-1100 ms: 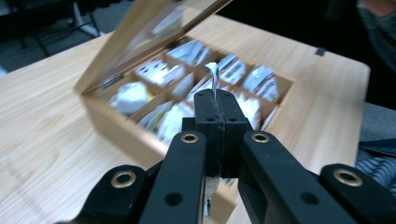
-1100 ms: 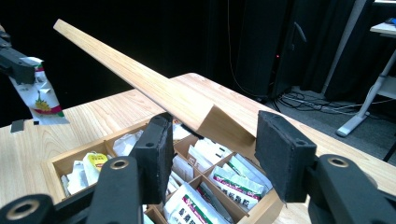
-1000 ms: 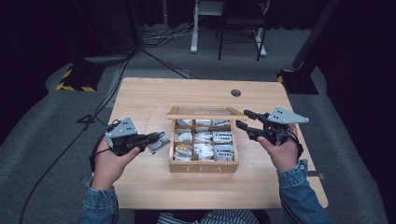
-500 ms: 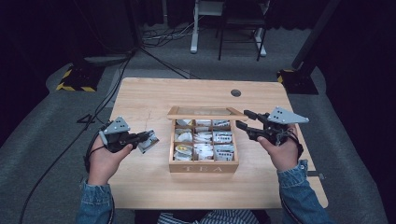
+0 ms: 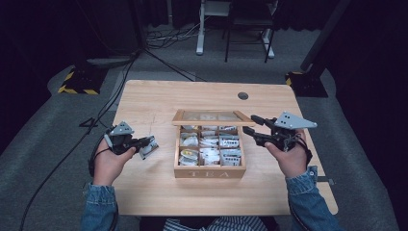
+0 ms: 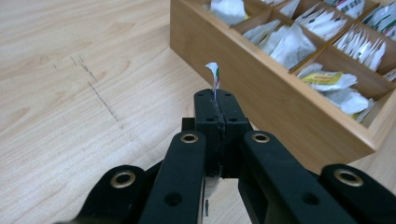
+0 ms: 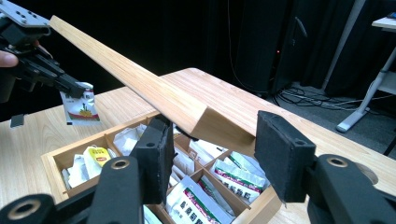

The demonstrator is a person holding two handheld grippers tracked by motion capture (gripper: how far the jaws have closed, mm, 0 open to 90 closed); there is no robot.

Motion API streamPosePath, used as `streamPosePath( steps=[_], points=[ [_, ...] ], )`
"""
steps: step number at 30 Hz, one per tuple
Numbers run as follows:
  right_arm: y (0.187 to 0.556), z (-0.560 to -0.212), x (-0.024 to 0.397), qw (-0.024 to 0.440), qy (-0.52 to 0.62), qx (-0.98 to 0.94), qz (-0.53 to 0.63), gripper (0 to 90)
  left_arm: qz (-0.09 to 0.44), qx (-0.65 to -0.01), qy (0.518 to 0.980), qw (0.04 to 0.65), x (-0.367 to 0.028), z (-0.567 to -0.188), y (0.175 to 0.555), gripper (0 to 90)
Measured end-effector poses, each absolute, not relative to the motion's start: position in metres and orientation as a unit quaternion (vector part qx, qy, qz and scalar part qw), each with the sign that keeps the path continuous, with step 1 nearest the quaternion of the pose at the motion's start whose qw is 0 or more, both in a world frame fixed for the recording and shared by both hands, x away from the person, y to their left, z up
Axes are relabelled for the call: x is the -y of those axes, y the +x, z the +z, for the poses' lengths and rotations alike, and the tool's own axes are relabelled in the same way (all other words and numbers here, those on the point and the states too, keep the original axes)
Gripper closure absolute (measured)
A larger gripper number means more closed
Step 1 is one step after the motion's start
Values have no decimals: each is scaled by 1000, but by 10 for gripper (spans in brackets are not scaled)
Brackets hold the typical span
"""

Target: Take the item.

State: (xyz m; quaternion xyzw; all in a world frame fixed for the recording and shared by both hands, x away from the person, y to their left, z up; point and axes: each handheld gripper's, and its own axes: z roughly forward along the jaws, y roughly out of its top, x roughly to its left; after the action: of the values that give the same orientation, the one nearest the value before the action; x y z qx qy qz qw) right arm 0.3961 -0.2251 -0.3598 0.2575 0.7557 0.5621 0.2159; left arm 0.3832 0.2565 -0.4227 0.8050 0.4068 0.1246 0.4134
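While the right gripper (image 7: 210, 154) held the hinged lid (image 7: 140, 88) up between its pads, the left gripper (image 6: 215, 100) – clamped on a flat paper sachet (image 5: 148, 147) – had carried it down and clear of the box (image 5: 210, 172). Extraction looked complete; the sachet hung above bare table (image 5: 154, 101), left of the slatted wooden box.

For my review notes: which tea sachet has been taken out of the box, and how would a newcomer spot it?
On the wooden table, look left of the open tea box. The left hand-held gripper is shut on one tea sachet, above the tabletop. Unlike the sachets filed in the compartments, it hangs alone outside the box.
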Motion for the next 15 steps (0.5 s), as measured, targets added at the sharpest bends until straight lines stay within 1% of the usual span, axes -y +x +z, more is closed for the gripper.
streamPosePath(
  steps=[15],
  points=[
    [395,-361,225,214,259,-756,561,480,95,-430,804,398,-262,-445,397,891]
  ],
)
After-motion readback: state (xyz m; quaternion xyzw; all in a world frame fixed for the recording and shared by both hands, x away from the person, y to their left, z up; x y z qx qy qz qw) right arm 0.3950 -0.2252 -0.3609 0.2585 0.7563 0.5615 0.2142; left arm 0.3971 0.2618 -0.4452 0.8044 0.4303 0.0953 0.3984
